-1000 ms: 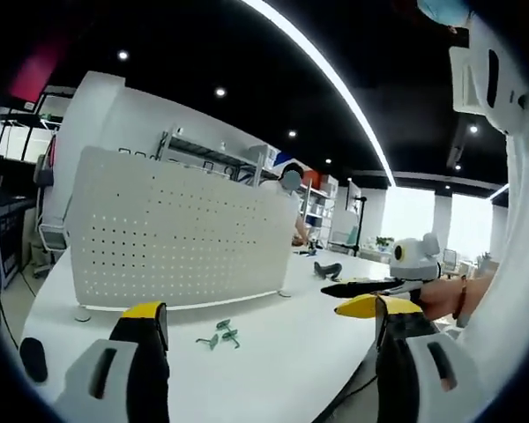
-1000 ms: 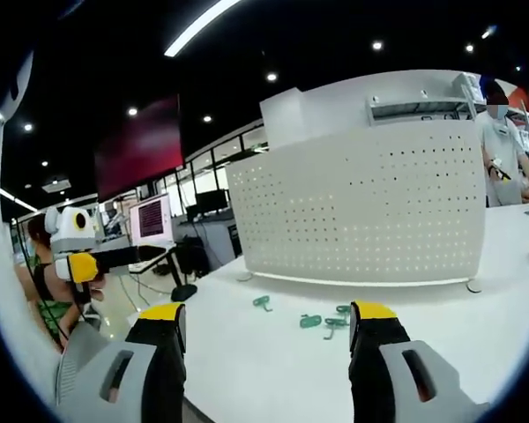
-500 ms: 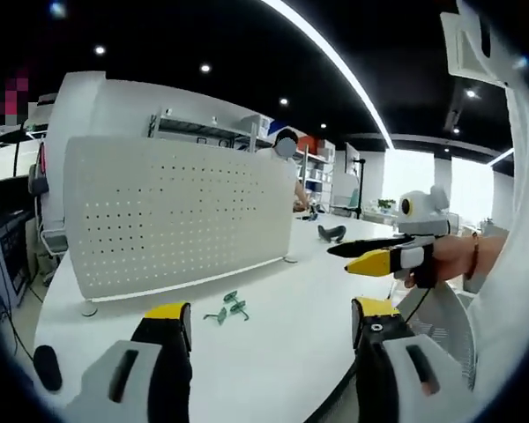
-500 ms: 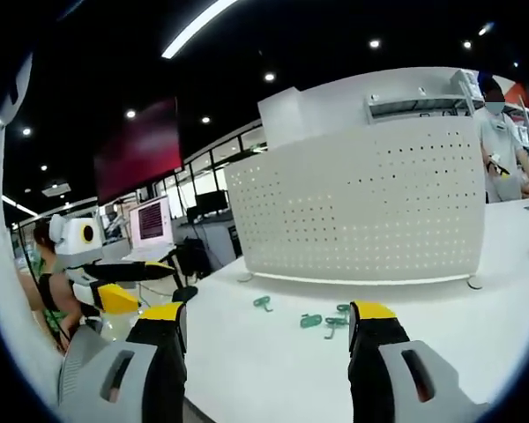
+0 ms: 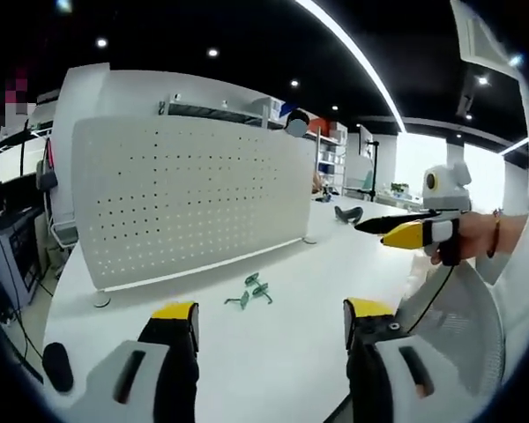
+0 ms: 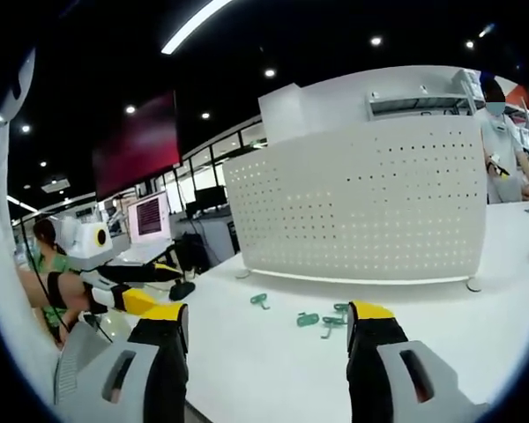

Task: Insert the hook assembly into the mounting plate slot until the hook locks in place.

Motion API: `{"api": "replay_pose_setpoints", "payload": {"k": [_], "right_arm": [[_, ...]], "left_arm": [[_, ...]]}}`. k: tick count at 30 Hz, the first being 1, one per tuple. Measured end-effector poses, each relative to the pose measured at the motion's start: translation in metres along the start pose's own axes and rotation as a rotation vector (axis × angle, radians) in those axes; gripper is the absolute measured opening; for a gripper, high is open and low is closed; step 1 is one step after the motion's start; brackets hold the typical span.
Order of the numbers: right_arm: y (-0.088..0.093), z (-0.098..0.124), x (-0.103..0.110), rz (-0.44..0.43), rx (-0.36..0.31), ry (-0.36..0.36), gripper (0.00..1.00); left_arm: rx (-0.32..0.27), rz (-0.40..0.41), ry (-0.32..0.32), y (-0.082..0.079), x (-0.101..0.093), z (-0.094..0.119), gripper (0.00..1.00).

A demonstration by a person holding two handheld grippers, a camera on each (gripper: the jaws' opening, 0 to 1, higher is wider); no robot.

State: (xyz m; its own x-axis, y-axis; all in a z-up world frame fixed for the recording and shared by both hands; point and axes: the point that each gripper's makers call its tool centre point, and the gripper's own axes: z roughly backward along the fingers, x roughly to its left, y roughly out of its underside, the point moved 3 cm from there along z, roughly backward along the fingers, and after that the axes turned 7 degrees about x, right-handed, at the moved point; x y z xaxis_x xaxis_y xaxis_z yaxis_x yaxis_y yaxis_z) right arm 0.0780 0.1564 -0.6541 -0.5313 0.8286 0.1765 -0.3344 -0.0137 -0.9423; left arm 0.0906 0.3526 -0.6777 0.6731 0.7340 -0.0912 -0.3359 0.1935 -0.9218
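In the left gripper view, the white perforated mounting plate (image 5: 189,198) stands upright on the white table (image 5: 273,352). The green hooks (image 5: 251,292) (a small loose cluster) lie on the table in front of the plate, well apart from the left gripper (image 5: 271,330), whose jaws stand apart and empty. Further right, the right gripper (image 6: 263,330) likewise has its jaws spread, holding nothing.

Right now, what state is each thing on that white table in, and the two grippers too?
Pegboard panel: upright on the table, no hooks in it.
Green hooks: lying loose on the table, in front of the panel.
Left gripper: open, empty, above the table.
Right gripper: open, empty.
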Motion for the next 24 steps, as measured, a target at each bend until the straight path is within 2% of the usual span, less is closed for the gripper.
{"api": "replay_pose_setpoints", "payload": {"k": [12,16,22,24], "right_arm": [[0.007,-0.009,0.003,-0.004,0.036,0.024,0.72],[0.012,-0.007,0.0,-0.005,0.05,0.035,0.72],[0.015,-0.006,-0.003,-0.019,0.061,0.055,0.7],[0.014,-0.007,-0.003,-0.026,0.06,0.06,0.7]], "left_arm": [[0.061,0.026,-0.004,0.017,0.031,-0.021,0.64],[0.03,0.08,-0.008,0.019,0.042,-0.028,0.61],[0.073,0.056,-0.018,0.024,0.056,-0.041,0.59],[0.113,0.08,-0.017,0.028,0.06,-0.046,0.58]]}}
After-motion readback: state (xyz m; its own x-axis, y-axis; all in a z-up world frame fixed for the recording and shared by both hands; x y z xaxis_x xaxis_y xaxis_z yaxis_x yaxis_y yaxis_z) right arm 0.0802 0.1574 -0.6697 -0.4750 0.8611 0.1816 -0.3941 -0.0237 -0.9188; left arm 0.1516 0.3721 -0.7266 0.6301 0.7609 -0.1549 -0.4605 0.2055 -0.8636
